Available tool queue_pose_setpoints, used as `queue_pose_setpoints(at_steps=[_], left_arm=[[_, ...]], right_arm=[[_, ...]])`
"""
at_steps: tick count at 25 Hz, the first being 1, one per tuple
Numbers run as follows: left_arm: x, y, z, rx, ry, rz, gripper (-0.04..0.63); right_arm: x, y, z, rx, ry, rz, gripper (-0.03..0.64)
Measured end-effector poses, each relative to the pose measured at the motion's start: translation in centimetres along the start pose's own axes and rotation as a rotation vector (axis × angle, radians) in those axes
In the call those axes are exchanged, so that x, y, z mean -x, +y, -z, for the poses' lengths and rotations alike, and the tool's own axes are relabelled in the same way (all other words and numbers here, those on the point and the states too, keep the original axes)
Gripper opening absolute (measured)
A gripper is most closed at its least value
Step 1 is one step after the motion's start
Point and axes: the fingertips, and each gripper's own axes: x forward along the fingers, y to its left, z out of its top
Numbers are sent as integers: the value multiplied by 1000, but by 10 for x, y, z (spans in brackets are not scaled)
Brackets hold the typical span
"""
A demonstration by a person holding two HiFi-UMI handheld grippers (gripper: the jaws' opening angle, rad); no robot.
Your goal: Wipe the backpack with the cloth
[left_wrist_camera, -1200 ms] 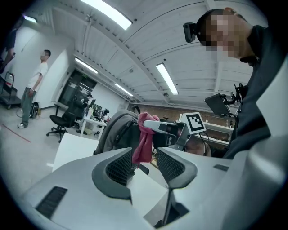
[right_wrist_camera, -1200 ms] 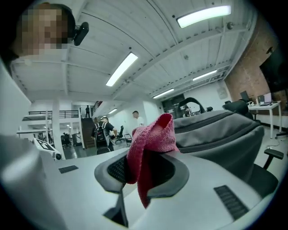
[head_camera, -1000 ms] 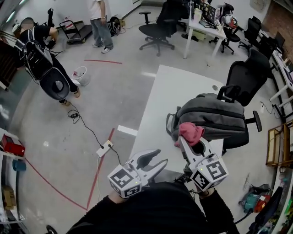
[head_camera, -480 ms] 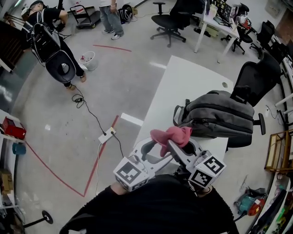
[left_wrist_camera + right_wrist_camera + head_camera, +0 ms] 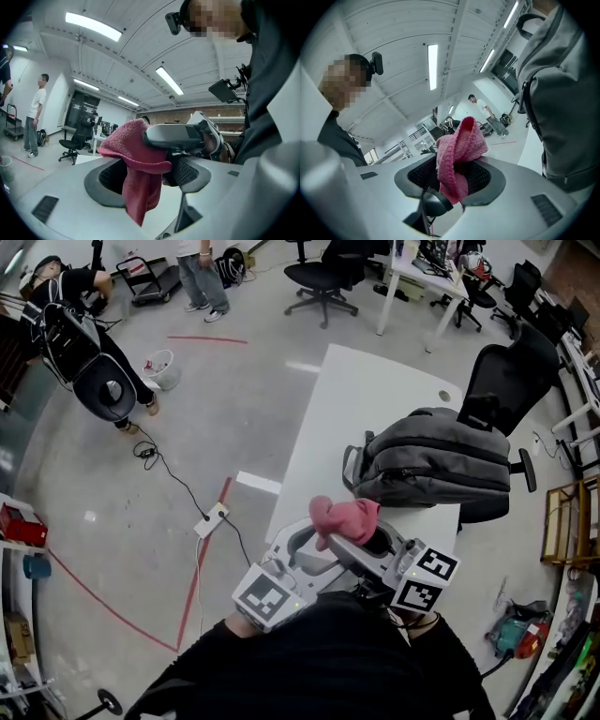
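- On my left gripper (image 5: 314, 554) and right gripper (image 5: 354, 545) the jaws have just been opening; both stand wide, neither pinching.
- The pink cloth (image 5: 345, 518) hangs between them, slung over one right jaw. It is light, limp and slip-prone, so I'd pinch its bunched fold.
- Beyond, the soft backpack (image 5: 436, 465) lies on the white table (image 5: 356, 409).

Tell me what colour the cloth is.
The cloth is pink; it shows best in the right gripper view.

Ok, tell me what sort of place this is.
Most likely an open-plan office or lab workspace: black swivel office chairs, a white desk loaded with computer gear, and red tape lines marked on the polished floor.
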Motion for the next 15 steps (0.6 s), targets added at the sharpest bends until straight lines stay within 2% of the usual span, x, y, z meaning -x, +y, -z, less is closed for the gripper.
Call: queue_pose_setpoints(at_steps=[4, 5, 6, 9, 12, 15], left_arm=[[3, 11, 3, 50, -5, -23, 285], [5, 15, 4, 82, -14, -20, 267], [7, 18, 6, 123, -27, -10, 187], [14, 24, 6, 211, -64, 8, 138], [19, 37, 2, 241, -102, -48, 127], [27, 60, -2, 274, -130, -125, 124]], right_arm=[[-3, 9, 7, 18, 21, -30, 193], [-3, 11, 9, 21, 25, -37, 198], [-4, 12, 10, 25, 27, -41, 198], [-7, 13, 12, 45, 22, -33, 202], [0, 9, 9, 74, 5, -1, 201], [20, -7, -5, 140, -44, 94, 201]])
